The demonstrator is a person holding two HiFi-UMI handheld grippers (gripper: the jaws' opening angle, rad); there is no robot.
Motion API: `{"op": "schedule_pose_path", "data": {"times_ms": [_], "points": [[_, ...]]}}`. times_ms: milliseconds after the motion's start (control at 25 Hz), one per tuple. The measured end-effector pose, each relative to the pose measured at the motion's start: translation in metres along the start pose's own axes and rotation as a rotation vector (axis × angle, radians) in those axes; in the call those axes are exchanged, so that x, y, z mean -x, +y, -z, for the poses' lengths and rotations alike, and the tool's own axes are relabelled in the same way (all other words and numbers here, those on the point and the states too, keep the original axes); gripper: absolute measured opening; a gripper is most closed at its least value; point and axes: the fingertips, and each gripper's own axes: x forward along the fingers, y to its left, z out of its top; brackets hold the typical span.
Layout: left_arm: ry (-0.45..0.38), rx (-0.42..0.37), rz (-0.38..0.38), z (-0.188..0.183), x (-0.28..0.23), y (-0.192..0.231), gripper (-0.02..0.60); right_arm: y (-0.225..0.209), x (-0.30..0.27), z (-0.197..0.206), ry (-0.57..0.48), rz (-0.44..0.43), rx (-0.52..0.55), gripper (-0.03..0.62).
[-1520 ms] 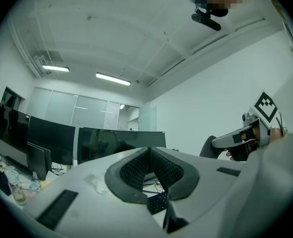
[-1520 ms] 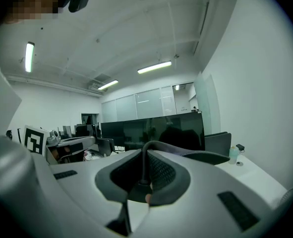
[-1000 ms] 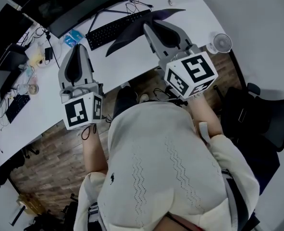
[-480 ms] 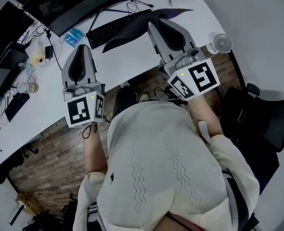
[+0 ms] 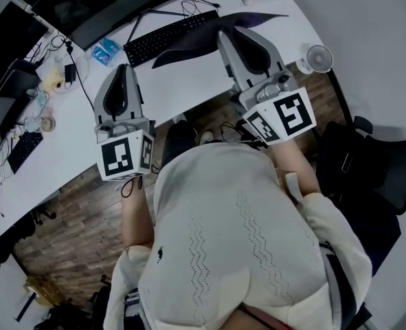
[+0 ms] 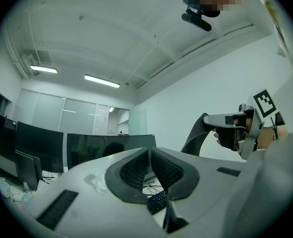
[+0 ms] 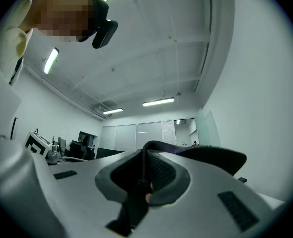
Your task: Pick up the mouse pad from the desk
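Observation:
The mouse pad [image 5: 189,40] is a thin dark sheet held above the white desk [image 5: 72,143], one edge pinched in my right gripper [image 5: 224,33]. In the right gripper view the pad [image 7: 210,155] runs up between the shut jaws [image 7: 145,157] and arches off to the right. My left gripper [image 5: 123,69] hovers over the desk's left part, shut with nothing in it. The left gripper view shows its jaws [image 6: 149,152] pressed together, and the pad [image 6: 196,135] drooping from the right gripper [image 6: 235,128].
A black keyboard [image 5: 165,36] lies under the lifted pad, in front of a wide dark monitor [image 5: 106,5]. Cables and small items crowd the desk's left end [image 5: 48,81]. A small white fan [image 5: 318,58] stands at the desk's right edge, and a black chair [image 5: 374,170] sits to the right.
The right gripper has drawn slightly back and to the right with the pad, whose far corner has swung right. The left gripper has drifted a little right and toward the person.

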Motion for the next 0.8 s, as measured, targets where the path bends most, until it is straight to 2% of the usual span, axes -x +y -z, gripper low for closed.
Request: {"op": "schedule_pose_path", "data": {"times_ms": [800], "points": [[0.018, 0.019, -0.02, 0.01, 0.01, 0.011, 0.025, 0.017, -0.011, 0.01, 0.042, -0.028, 0.035, 0.031]]}}
